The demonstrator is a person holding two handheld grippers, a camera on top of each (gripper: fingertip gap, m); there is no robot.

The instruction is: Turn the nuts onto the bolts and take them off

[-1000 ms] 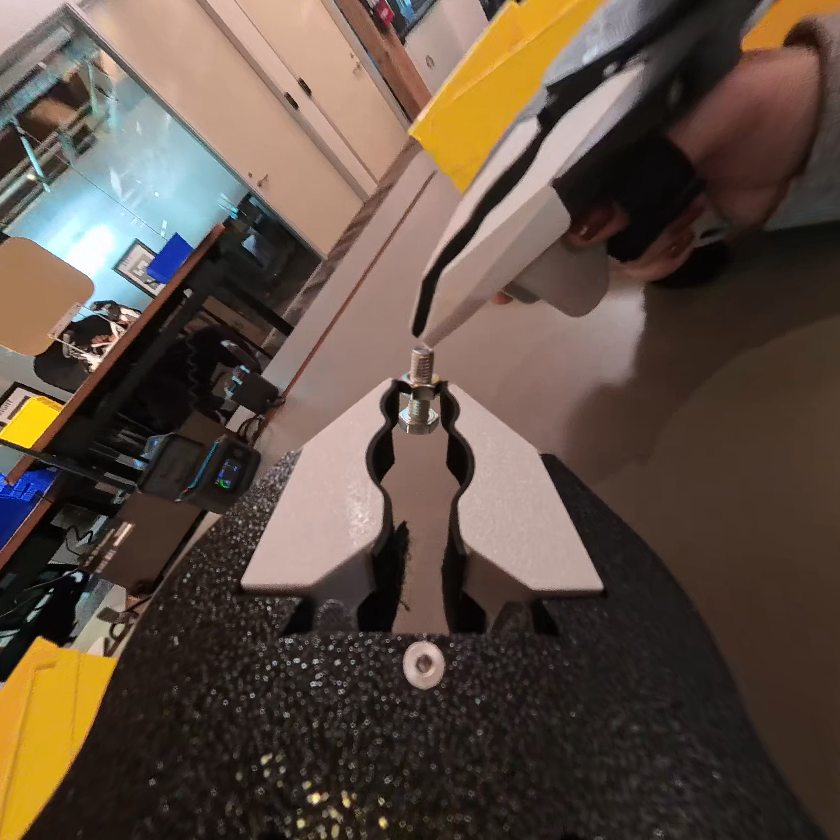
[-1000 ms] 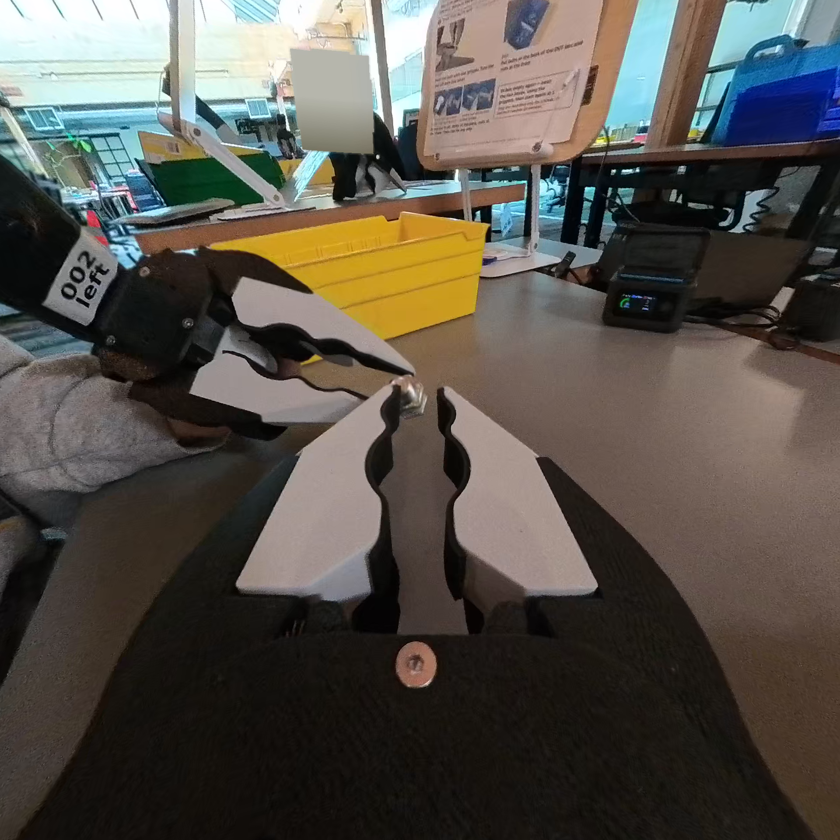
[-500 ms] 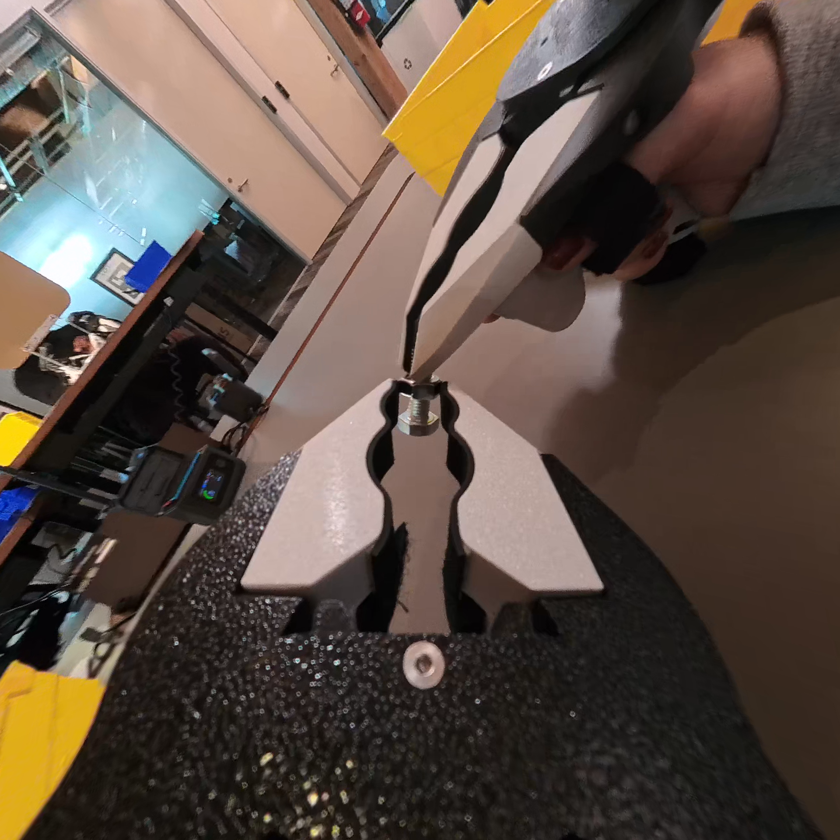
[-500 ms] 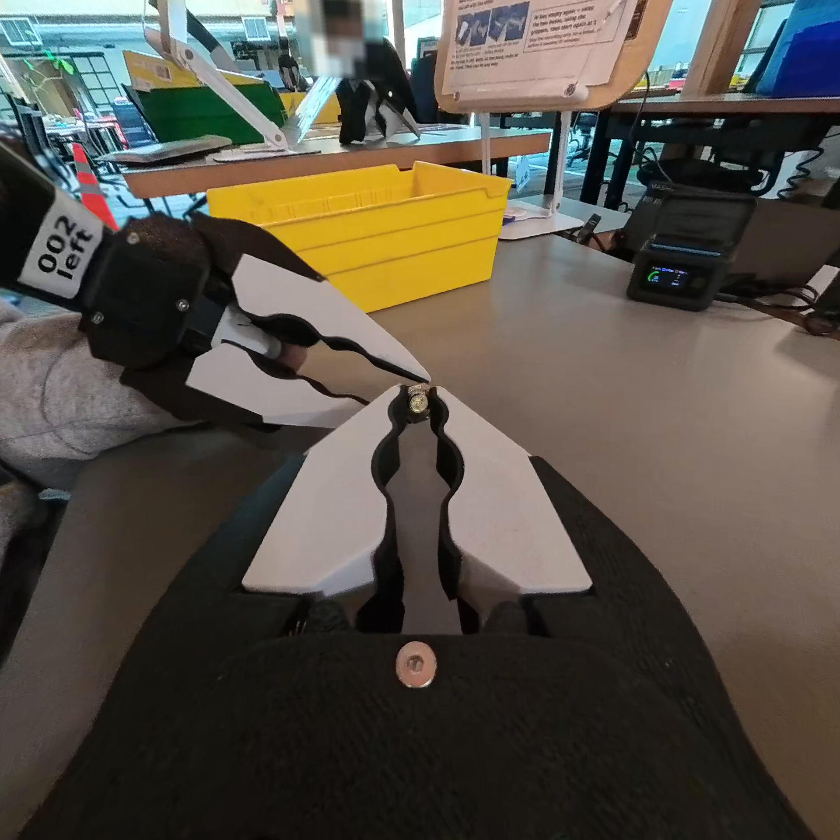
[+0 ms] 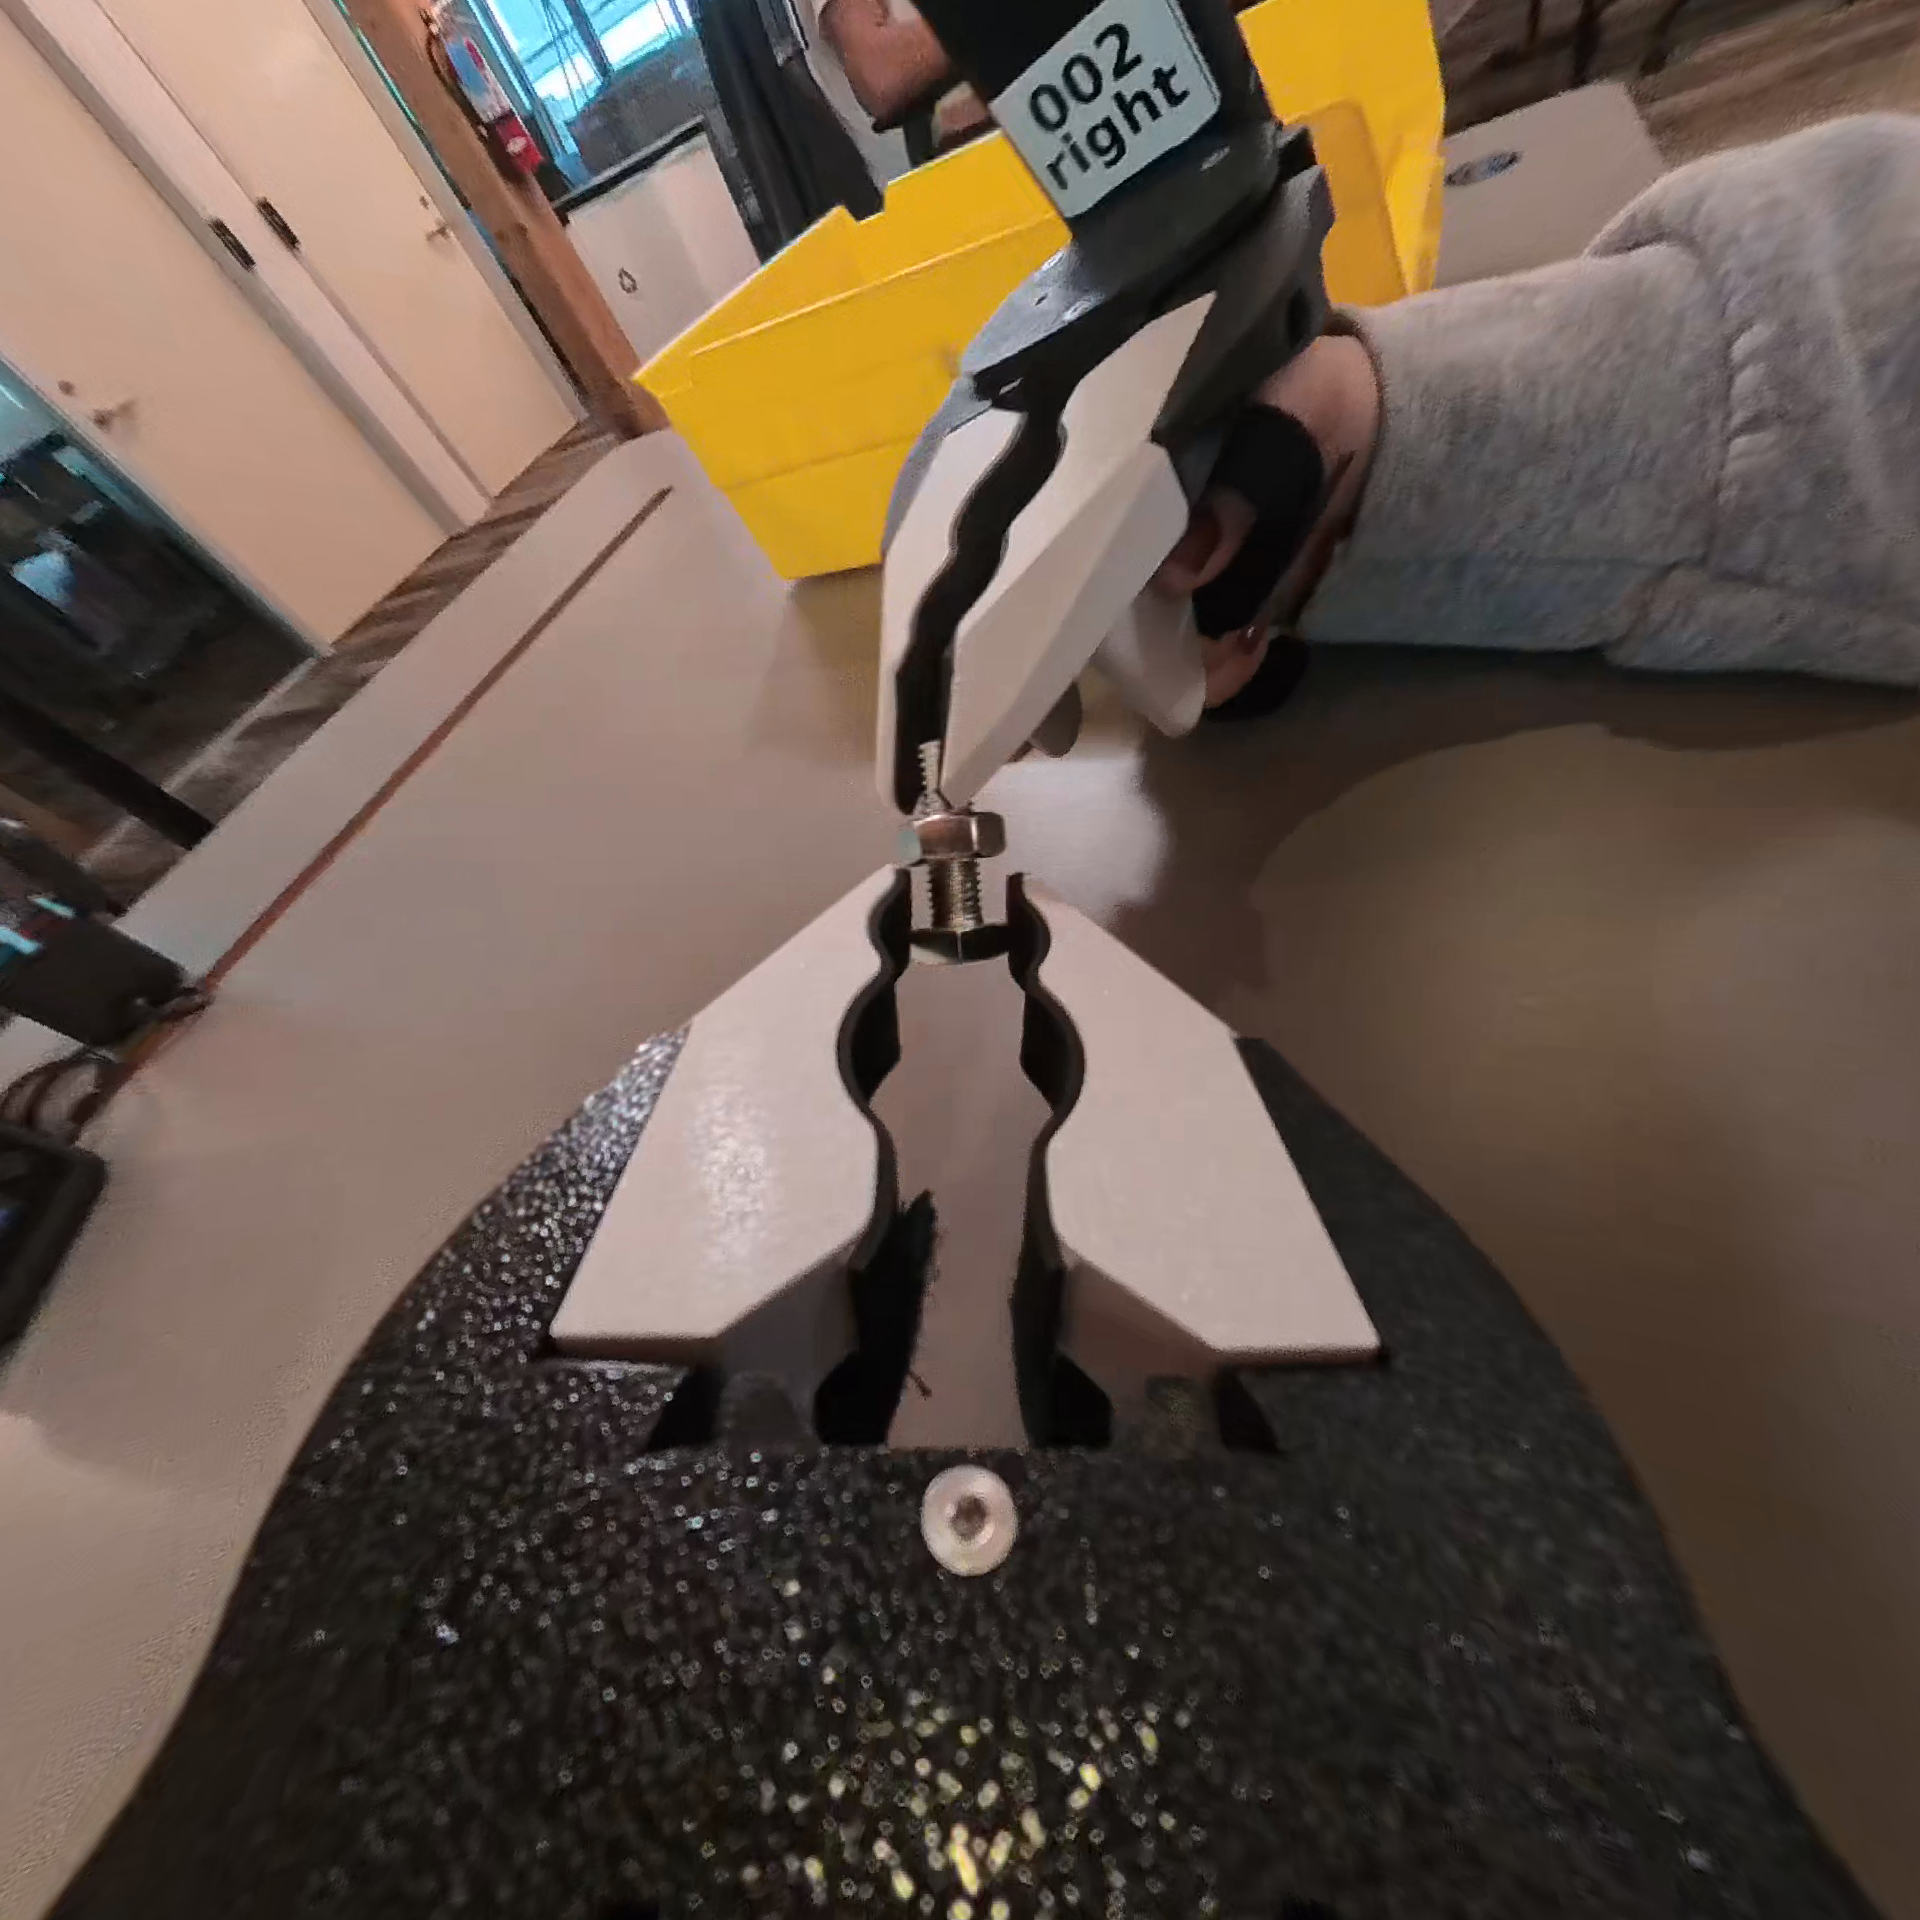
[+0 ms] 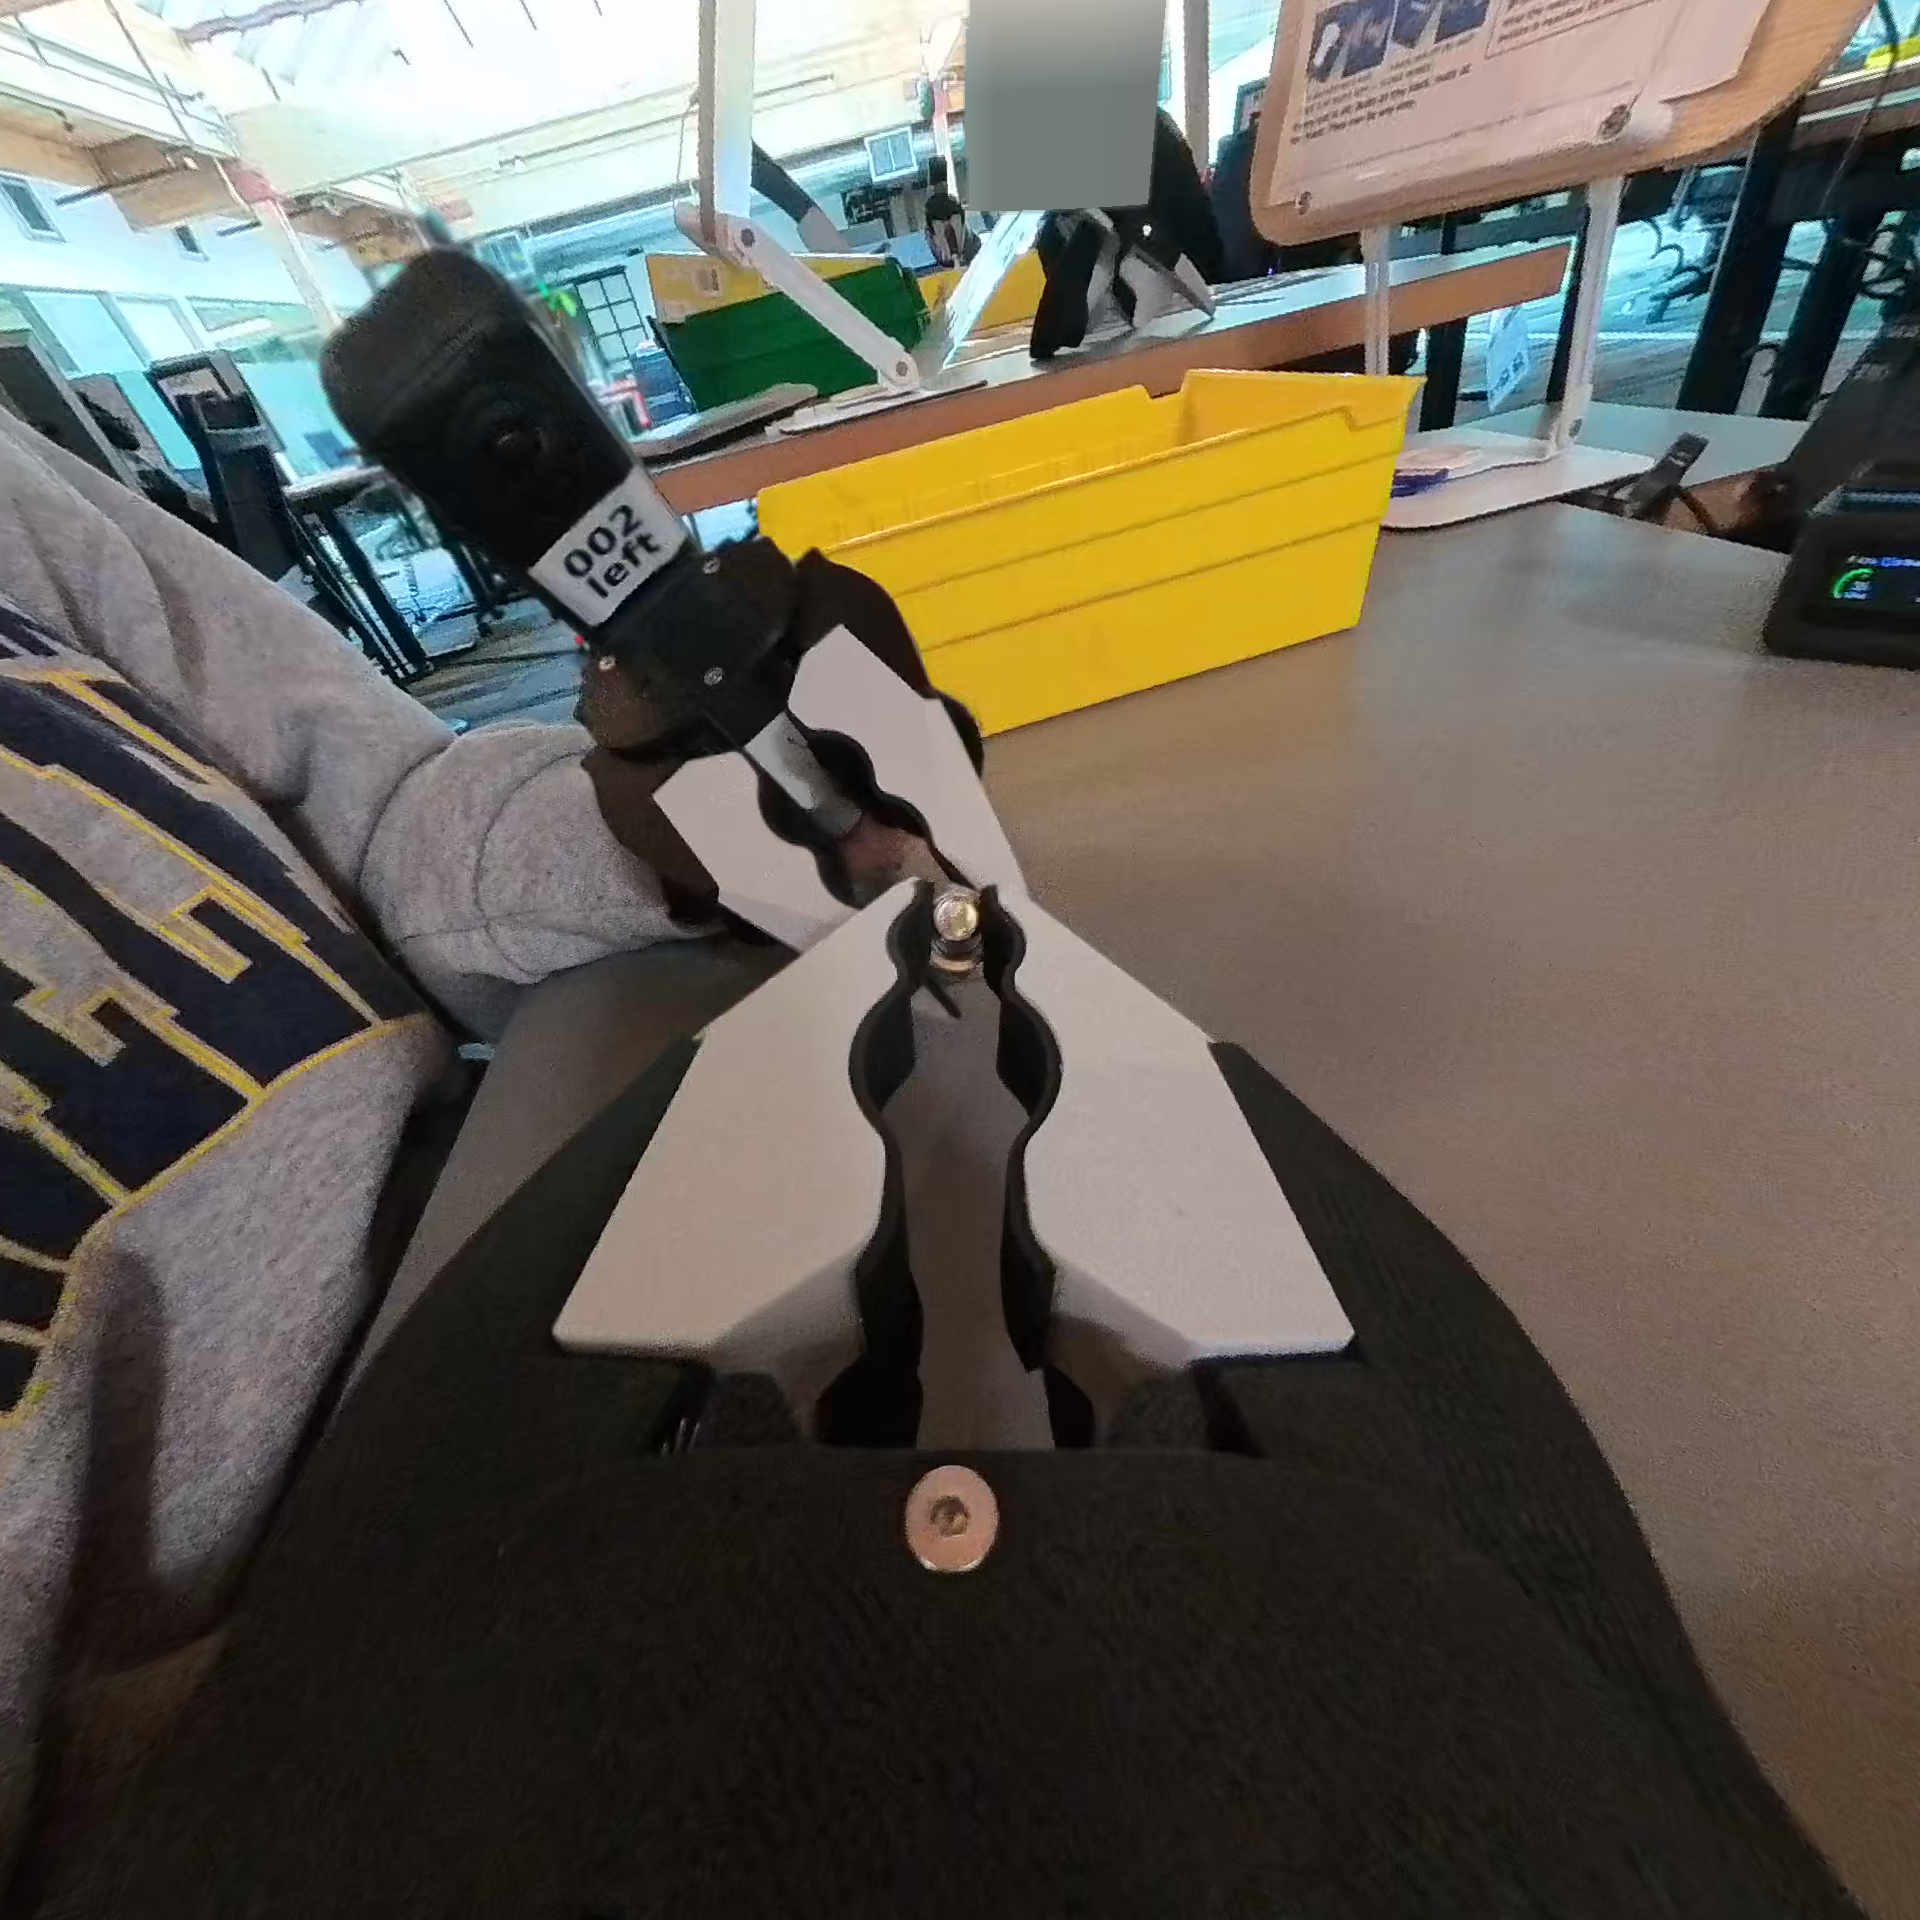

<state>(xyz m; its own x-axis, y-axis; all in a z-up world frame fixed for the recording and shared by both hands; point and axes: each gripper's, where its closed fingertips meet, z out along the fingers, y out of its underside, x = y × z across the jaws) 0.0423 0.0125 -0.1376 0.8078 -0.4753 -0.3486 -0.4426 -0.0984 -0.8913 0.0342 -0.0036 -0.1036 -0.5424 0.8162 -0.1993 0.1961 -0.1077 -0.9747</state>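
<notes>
Left wrist view is showing the left gripper clamping the hex head of one bolt between its fingertips, the threaded shank standing up out of them. One nut is sitting partway along the shank, between the two grippers. The right gripper is coming down from above, its fingertips closing together on the bolt's threaded tip just above the nut.

Right wrist view is looking along the bolt from its tip end, with the right gripper pinching it and the left gripper meeting it from beyond, at the left. Both grippers are hanging above the grey table, which is lying open and bare to the right and ahead of them. One yellow bin is standing well apart at the far side, and one dark device with a lit screen is sitting near the right edge. A grey sleeve is resting on the tabletop behind the right gripper, closing off that side.
</notes>
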